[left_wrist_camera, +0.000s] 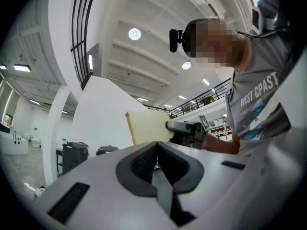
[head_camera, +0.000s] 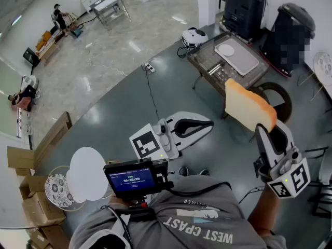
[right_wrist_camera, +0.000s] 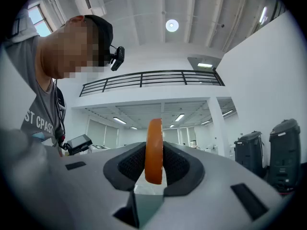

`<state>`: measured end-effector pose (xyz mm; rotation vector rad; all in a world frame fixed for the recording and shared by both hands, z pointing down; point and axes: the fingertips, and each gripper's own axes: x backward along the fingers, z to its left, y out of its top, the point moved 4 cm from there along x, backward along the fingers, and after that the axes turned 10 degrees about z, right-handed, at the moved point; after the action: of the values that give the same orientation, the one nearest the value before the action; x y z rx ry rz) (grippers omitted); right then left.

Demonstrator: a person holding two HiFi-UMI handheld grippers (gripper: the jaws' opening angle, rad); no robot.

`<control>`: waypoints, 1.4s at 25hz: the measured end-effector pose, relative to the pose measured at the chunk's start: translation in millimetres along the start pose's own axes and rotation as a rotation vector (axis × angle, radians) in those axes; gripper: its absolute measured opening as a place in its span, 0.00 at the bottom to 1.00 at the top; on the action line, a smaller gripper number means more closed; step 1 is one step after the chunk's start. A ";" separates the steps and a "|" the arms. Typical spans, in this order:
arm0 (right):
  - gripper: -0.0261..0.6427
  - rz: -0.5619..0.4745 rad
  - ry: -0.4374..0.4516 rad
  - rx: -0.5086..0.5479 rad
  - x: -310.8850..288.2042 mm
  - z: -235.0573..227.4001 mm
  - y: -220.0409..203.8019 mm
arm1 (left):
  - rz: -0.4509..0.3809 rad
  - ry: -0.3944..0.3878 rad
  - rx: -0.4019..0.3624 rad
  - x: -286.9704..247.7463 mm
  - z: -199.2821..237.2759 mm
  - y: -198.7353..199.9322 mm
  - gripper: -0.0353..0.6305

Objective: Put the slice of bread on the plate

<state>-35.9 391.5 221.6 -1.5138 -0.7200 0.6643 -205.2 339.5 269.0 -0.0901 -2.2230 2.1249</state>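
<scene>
"Holding what, the right gripper (head_camera: 262,131)?"
"Its jaws clamp the slice of bread (head_camera: 248,107) edge-on, raised well right of the white plate (head_camera: 87,180). Left gripper (head_camera: 206,124) jaws: closed, empty. Recommended: carry over the plate, lower flat, then release."

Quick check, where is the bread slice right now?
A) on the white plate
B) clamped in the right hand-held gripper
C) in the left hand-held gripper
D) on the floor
B: the bread slice stands edge-on between the right hand-held gripper's jaws, off the white plate.
</scene>
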 end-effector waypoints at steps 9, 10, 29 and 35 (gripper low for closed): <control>0.17 0.002 -0.009 -0.024 5.0 -0.9 -0.5 | 0.008 -0.003 0.001 10.8 0.3 -31.5 0.07; 0.17 0.001 -0.007 -0.030 5.4 -1.1 -0.7 | 0.013 -0.004 0.002 10.6 0.0 -32.5 0.06; 0.17 -0.039 0.027 -0.070 38.2 -20.2 -1.0 | -0.080 0.014 -0.034 -23.7 -16.9 -11.5 0.07; 0.17 -0.031 0.048 -0.070 47.5 -28.7 -5.5 | -0.032 0.003 -0.051 -42.3 -20.0 -36.5 0.07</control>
<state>16.2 410.1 229.3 -1.5740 -0.7349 0.5828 -161.2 354.1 306.2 -0.0594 -2.2616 2.0506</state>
